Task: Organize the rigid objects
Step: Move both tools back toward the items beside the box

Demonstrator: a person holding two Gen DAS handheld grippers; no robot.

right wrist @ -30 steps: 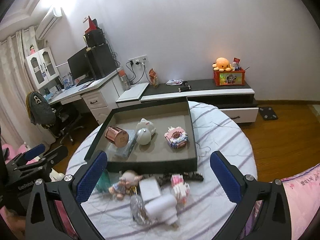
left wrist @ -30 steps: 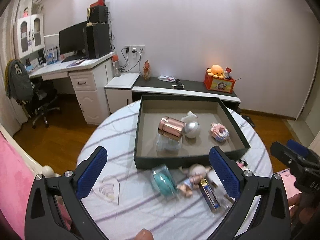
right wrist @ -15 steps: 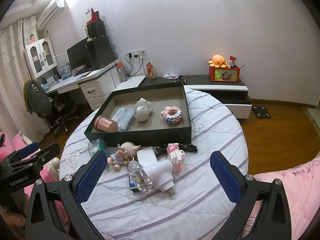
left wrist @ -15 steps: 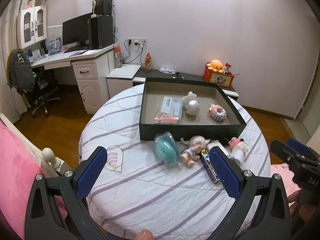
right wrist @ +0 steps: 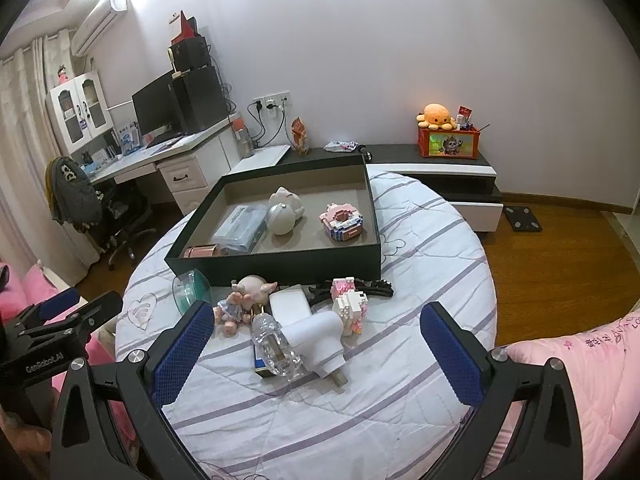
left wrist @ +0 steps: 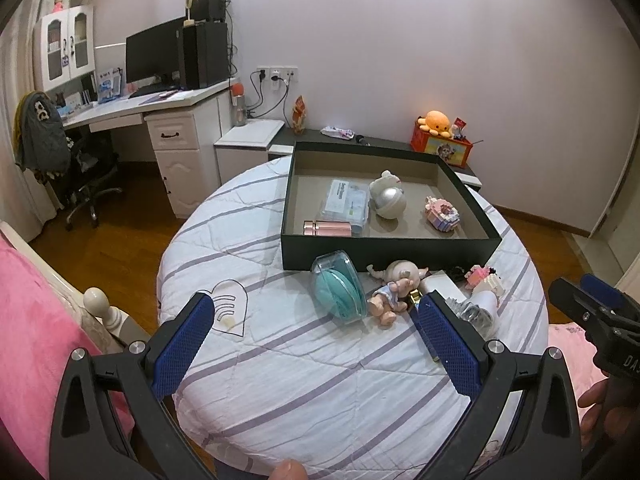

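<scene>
Both claws spread wide, nothing pinched: left claw [left wrist: 316, 340], right claw [right wrist: 316, 344]. Both hover over the near side of the round counter [left wrist: 280, 360], well back from the pile.

Black box [right wrist: 280, 260] sits on the far half of the counter. Already in it: pink cylinder [left wrist: 327, 227], flat clear case [left wrist: 346, 200], silver-white round toy [left wrist: 387, 196], pink brick donut [left wrist: 442, 214].

Outside, just in front of the box's near wall: teal item in a clear shell [left wrist: 339, 288], small doll [left wrist: 394, 292], clear bottle [right wrist: 276, 346] lying on a blue-edged flat box, white plastic part [right wrist: 316, 328], pink-white brick figure [right wrist: 350, 306], black hair clip [right wrist: 372, 288].

We judge we're between picks, roughly half done. Next: choose one loose piece and drop a claw on it. The teal shell is nearest the left claw's centreline; the bottle and white part are touching, so the right claw needs a clean line to lift one without dragging the other.
</scene>
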